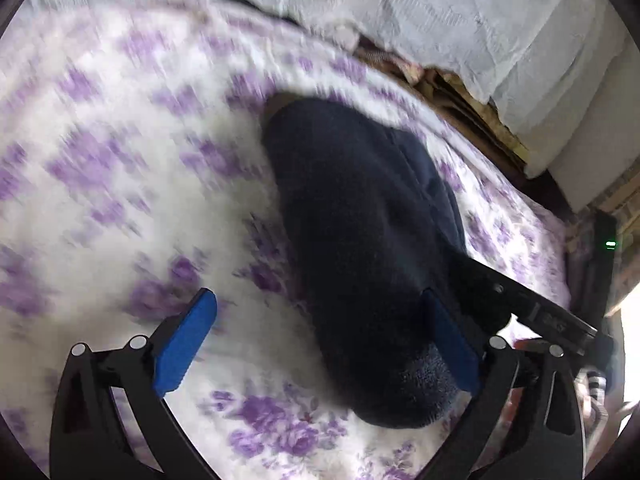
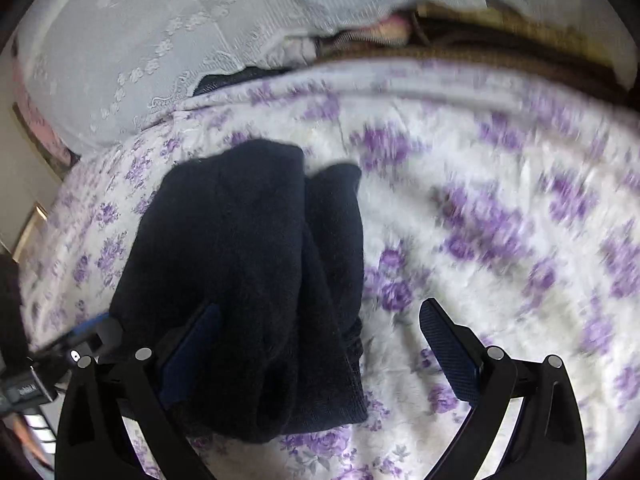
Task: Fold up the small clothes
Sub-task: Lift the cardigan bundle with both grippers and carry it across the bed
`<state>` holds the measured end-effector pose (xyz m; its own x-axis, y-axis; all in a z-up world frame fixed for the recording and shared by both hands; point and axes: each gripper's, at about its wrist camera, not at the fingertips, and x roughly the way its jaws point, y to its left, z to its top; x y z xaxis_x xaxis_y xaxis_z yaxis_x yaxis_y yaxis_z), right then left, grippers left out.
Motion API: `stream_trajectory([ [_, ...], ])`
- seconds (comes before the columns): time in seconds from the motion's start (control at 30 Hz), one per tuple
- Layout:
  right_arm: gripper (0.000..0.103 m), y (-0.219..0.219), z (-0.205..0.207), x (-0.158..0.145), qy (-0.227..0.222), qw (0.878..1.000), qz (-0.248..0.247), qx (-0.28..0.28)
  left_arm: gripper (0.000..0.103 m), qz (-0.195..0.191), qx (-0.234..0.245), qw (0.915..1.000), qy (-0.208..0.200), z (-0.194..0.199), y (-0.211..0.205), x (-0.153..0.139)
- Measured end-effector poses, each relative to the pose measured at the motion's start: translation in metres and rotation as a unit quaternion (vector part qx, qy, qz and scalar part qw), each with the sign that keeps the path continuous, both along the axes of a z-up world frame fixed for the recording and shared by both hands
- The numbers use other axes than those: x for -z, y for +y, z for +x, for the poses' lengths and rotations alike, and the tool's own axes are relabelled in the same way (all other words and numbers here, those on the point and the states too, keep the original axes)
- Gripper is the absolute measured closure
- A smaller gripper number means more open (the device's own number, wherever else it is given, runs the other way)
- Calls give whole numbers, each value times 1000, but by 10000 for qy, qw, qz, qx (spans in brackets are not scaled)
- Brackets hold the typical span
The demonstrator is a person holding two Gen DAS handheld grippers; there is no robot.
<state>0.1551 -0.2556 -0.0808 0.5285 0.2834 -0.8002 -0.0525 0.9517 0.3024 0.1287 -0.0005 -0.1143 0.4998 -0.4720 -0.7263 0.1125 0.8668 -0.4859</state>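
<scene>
— What does your left gripper (image 1: pixel 320 344) have in front of it?

— Its two blue pads stand wide apart, with nothing clamped between them. To the left of the left pad (image 1: pixel 186 344) there is only the bed cover (image 1: pixel 100 140), white with purple flowers and blurred in this view. The dark navy garment (image 1: pixel 360 248) lies on that cover between my fingers, more toward the right one, running away from me. Its near end, a thicker ribbed edge, bulges just inside the right pad (image 1: pixel 450 344) and touches it. Past that pad, further right, the black body of my other gripper reaches in against the cloth.

— And beyond the garment?

— A pale textured bedspread (image 1: pixel 460 12) lies across the far side, with brownish layers showing under its edge to the right.

— Now the right gripper (image 2: pixel 320 354)?

— Also spread wide, gripping nothing. Its left pad (image 2: pixel 188 356) is pressed against the dark navy garment (image 2: pixel 248 264), which drapes partly over that finger and piles up in two rounded folds ahead of me. The right pad (image 2: pixel 450 350) is well clear of the cloth, over bare bed cover (image 2: pixel 500 220). At the far left edge, part of my left gripper shows beside the cloth. Ahead and to the left lies a pale embroidered pillow (image 2: pixel 132 52).
</scene>
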Motion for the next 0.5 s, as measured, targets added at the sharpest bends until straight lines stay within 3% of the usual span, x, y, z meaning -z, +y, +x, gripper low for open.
stream_trajectory([
  [0.1,3,-15,1,10,-19,9968,783,180,5,-346,154,9992,113,5,3,0],
  [0.2,3,-34,0,13,-41,9838,1773,258,5,-607,569,9960,317,20,-8,2],
  [0.23,3,-41,-1,17,-70,9757,2179,227,5,-549,691,9954,384,27,-15,4],
  [0.3,3,-46,-2,19,-133,9687,2472,178,5,-383,702,9961,374,36,-26,8],
  [0.43,3,-48,7,24,-106,9402,3401,-141,5,-37,723,9973,142,40,-47,5],
  [0.5,3,-43,14,24,-53,9421,3350,-173,5,30,898,9959,69,38,-56,4],
])
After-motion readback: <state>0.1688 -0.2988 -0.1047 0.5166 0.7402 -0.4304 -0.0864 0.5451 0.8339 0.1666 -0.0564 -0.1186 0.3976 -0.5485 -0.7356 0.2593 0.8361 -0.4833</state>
